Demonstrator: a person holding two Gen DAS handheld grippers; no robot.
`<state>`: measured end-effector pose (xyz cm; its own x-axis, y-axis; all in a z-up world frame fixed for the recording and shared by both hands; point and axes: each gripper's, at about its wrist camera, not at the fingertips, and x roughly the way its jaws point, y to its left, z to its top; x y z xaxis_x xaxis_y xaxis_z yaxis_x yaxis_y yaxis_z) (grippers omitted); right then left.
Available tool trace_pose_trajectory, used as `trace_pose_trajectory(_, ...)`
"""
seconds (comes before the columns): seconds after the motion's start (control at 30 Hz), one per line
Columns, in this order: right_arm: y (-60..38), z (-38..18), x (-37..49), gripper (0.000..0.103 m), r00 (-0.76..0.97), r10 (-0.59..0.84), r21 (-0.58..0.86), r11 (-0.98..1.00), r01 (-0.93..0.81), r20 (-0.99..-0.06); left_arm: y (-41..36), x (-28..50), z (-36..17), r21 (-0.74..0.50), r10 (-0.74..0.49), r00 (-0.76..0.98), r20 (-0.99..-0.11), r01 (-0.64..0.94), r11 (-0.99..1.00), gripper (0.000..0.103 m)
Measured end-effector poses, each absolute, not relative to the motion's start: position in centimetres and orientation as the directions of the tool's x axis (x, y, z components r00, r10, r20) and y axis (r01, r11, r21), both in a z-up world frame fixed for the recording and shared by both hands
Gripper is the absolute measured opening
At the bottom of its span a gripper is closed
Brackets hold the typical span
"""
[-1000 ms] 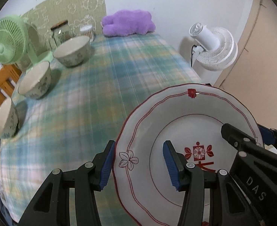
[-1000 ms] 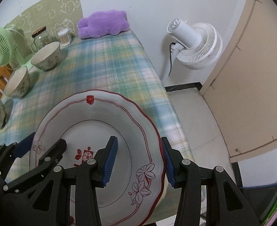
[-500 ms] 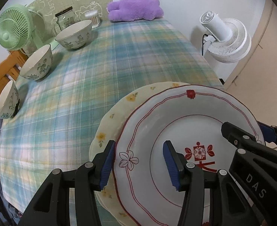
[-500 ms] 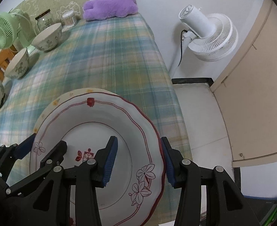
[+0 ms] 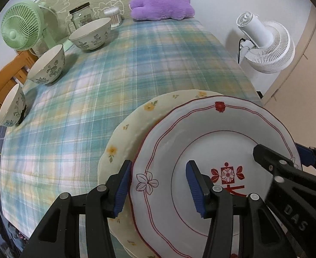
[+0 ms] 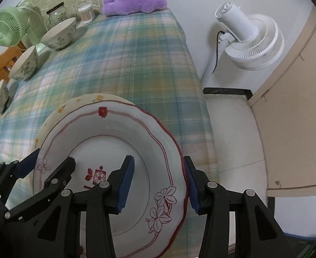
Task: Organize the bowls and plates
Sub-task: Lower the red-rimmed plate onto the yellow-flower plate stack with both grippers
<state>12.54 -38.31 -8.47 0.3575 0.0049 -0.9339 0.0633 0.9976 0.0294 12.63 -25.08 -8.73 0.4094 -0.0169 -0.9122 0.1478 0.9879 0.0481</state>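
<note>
Red-rimmed plate (image 5: 211,150) pinched at opposite rims by left gripper (image 5: 158,186) and right gripper (image 6: 159,181), hovering directly over yellow-flowered plate (image 5: 136,120) on plaid table (image 5: 114,64); offset right.

Black plastic fingers (image 5: 197,188), blue ribbed pads (image 6: 125,185), silver screws, "DAS" lettering.

Both wrist views overlook table (image 5: 119,81)

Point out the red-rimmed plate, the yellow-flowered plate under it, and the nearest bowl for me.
red-rimmed plate (image 5: 211,148): left wrist view, on its white inner surface.
yellow-flowered plate (image 5: 136,124): left wrist view, on its exposed cream rim.
nearest bowl (image 5: 11,107): left wrist view, on its inner wall, at the tablecloth's left edge.
</note>
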Motion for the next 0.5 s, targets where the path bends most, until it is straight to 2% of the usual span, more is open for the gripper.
trace_pose_trajectory(0.13,-39.3,-8.1,12.1,0.05,0.358,0.043,0.071,0.995,0.066,-0.933,-25.1,12.7,-8.7,0.05,-0.01,0.409,-0.912,0.136,0.989,0.051)
trace_pose_trajectory(0.2,-39.7,-7.7,11.8,0.038,0.369,0.021,0.054,0.995,0.079,-0.929,-25.1,12.7,-8.7,0.051,-0.008,0.408,-0.913,0.134,0.99,0.051)
trace_pose_trajectory(0.3,-40.0,-7.3,11.6,0.027,0.376,0.056,0.092,0.993,0.079,-0.925,-25.1,12.7,-8.7,0.057,-0.005,0.407,-0.913,0.139,0.989,0.051)
trace_pose_trajectory(0.5,-39.0,-7.1,11.7,0.026,0.379,0.021,0.041,0.998,0.045,-0.925,-24.4,12.6,-8.4,0.047,-0.004,0.416,-0.909,0.113,0.993,0.051)
